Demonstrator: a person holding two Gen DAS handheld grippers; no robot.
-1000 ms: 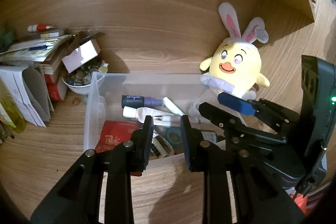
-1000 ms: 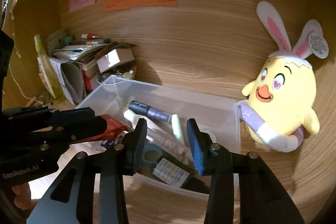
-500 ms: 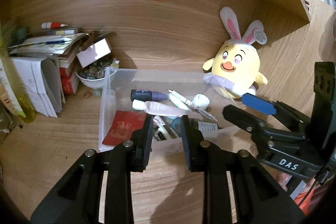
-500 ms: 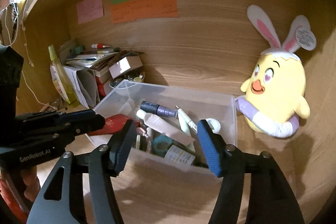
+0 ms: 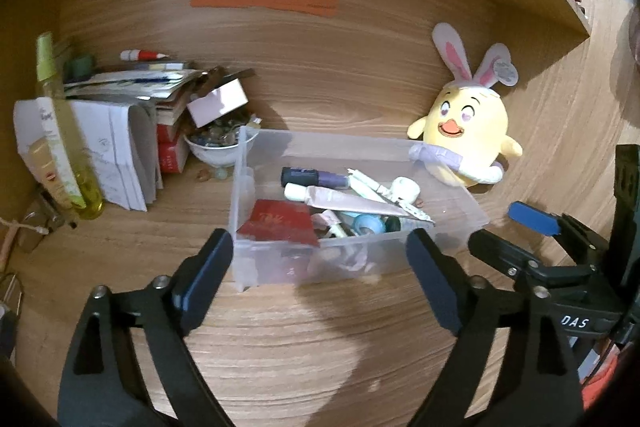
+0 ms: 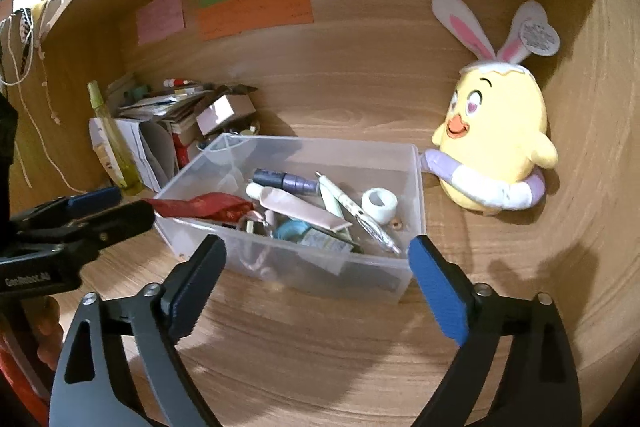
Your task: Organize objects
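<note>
Wooden desk (image 5: 320, 347): one clear bin (image 5: 360, 259), one plush chick (image 5: 466, 131).

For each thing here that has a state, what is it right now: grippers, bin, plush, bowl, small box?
left gripper: jaws opening, nothing between the fingers
right gripper: jaws opening, nothing between the fingers
clear plastic bin: lidless, holding tubes, tape rolls and a red packet
chick plush: upright against the back wall, beside the bin
white bowl: full of small stones
small cardboard box: flaps open
</note>
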